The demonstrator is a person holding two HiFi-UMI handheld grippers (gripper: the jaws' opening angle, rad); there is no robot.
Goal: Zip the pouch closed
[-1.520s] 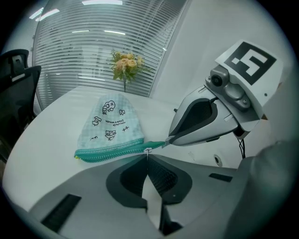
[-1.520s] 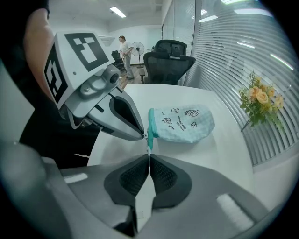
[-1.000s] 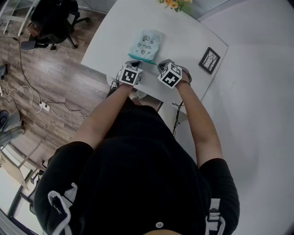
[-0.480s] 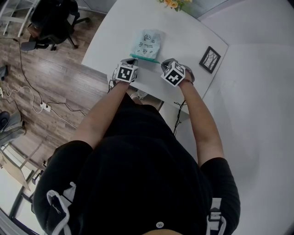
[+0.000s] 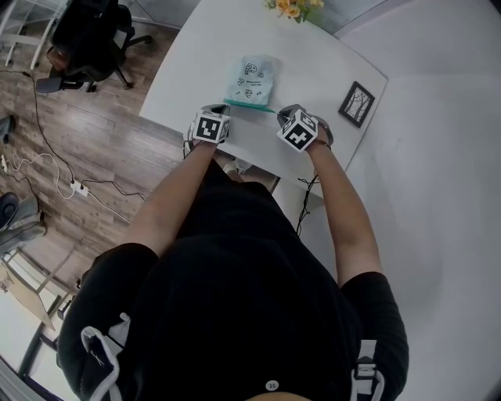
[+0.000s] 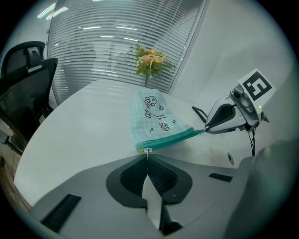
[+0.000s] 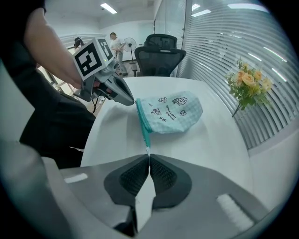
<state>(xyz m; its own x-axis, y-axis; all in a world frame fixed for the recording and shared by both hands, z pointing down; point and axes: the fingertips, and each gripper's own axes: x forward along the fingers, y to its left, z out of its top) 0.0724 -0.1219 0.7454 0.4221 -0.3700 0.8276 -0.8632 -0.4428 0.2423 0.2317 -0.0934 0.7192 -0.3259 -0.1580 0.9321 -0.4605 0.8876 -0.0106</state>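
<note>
A pale blue checked pouch [image 5: 250, 77] with small drawings lies on the white table [image 5: 203, 47]. Its teal zipper edge [image 6: 170, 138] faces me and is stretched in a line between the two grippers. My left gripper [image 6: 147, 157] is shut on the small metal zipper pull [image 6: 148, 150] at the zipper's left end. In the head view the left gripper [image 5: 222, 108] sits at the pouch's near left corner. My right gripper [image 7: 149, 157] is shut on the teal zipper tail [image 7: 145, 137] at the right end, and in the head view the right gripper [image 5: 280, 112] holds the near right corner.
A vase of orange and yellow flowers [image 5: 291, 7] stands at the table's far edge. A small black picture frame [image 5: 357, 102] is at the right. The table's near edge lies just under both grippers. A black office chair [image 5: 90, 35] and cables are on the wooden floor at left.
My left gripper has slid to the left, away from the right gripper, and the gap between the two has widened. The right gripper has hardly moved.
</note>
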